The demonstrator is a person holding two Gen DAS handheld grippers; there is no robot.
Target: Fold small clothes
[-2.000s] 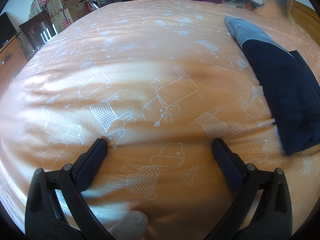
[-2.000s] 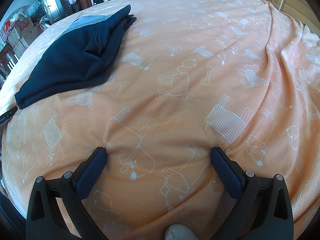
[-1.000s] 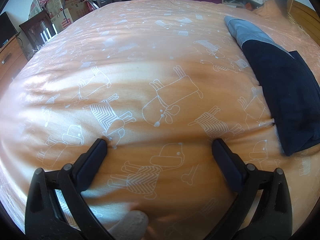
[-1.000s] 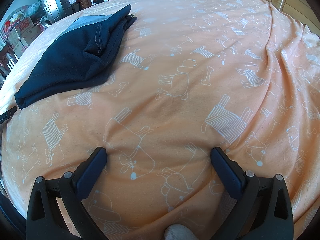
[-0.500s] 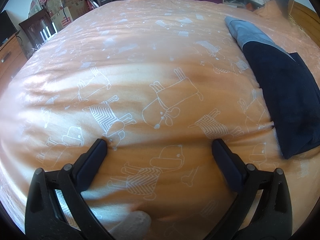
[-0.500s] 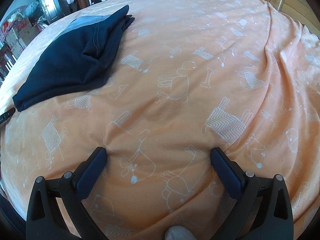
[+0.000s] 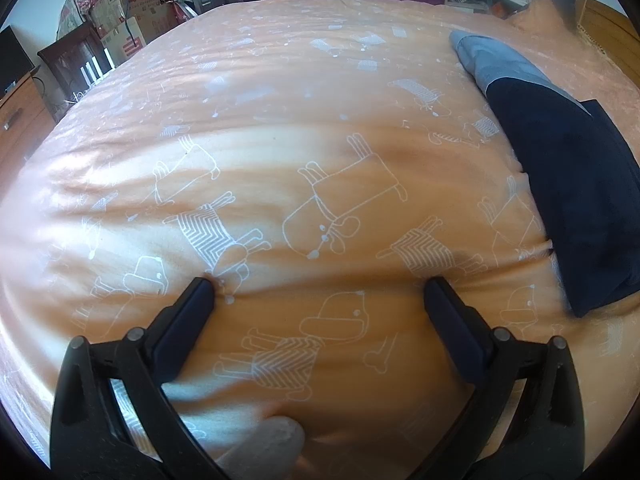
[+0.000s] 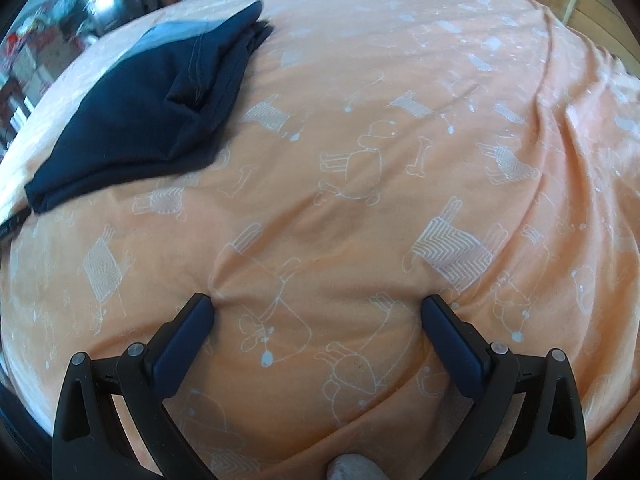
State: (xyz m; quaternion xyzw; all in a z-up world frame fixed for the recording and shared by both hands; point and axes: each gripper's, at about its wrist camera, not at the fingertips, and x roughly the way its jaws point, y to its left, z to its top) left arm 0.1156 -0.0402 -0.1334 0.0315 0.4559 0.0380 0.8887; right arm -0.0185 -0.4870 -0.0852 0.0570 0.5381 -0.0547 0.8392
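One orange bedspread (image 7: 304, 92) with white dog outlines lies under us. We log a folded navy garment (image 8: 152, 112) between our grippers, touching neither. Left gripper (image 7: 320, 290) and right gripper (image 8: 318, 306): jaws spread wide, fingertips pressing the bedspread.

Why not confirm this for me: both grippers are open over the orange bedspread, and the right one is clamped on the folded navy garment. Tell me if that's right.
Not quite. The right gripper is not clamped on the navy garment; the right wrist view shows its jaws wide apart on the orange bedspread, with the garment lying apart, farther off. The left gripper is open too.
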